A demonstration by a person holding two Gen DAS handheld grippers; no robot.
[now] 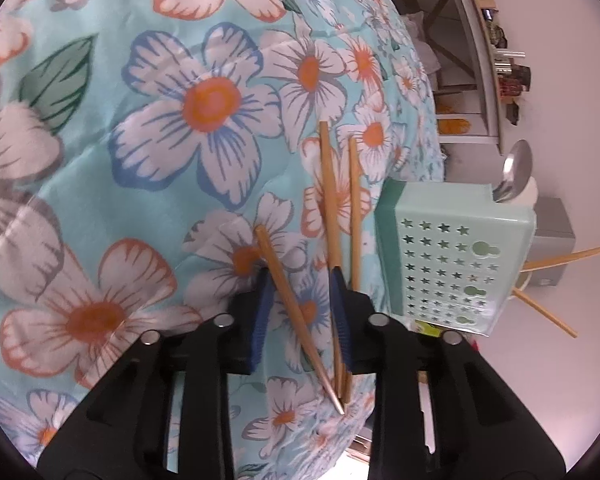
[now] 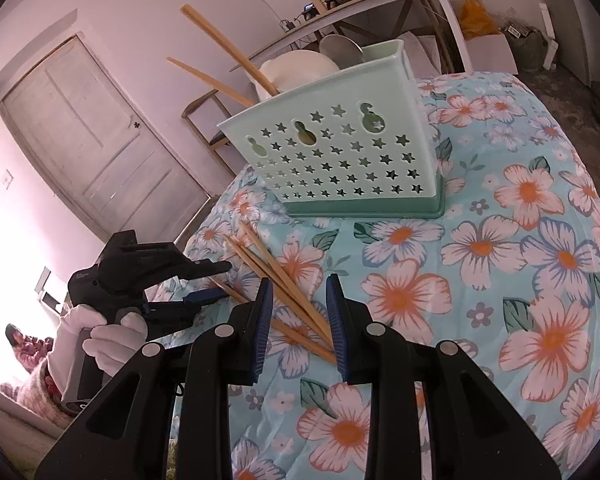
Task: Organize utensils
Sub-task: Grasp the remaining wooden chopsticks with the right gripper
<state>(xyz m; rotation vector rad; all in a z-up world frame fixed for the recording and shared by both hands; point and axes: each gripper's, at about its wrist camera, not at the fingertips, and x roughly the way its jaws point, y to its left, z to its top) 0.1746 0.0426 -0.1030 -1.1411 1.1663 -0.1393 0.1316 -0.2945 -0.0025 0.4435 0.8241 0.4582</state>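
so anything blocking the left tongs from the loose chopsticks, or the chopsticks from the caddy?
Nothing visible. The left tongs are open, already straddling the loose chopsticks on the floral cloth; the green caddy stands right beside, its top open.

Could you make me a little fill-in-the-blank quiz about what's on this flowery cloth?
1. The loose chopsticks lie on the floral ____.
2. The mint holder has cut-outs shaped like ____.
3. A metal ____ stands in the holder beside two chopsticks.
4. The left claw and the right claw are both ____.

Missing words: cloth; stars; spoon; open
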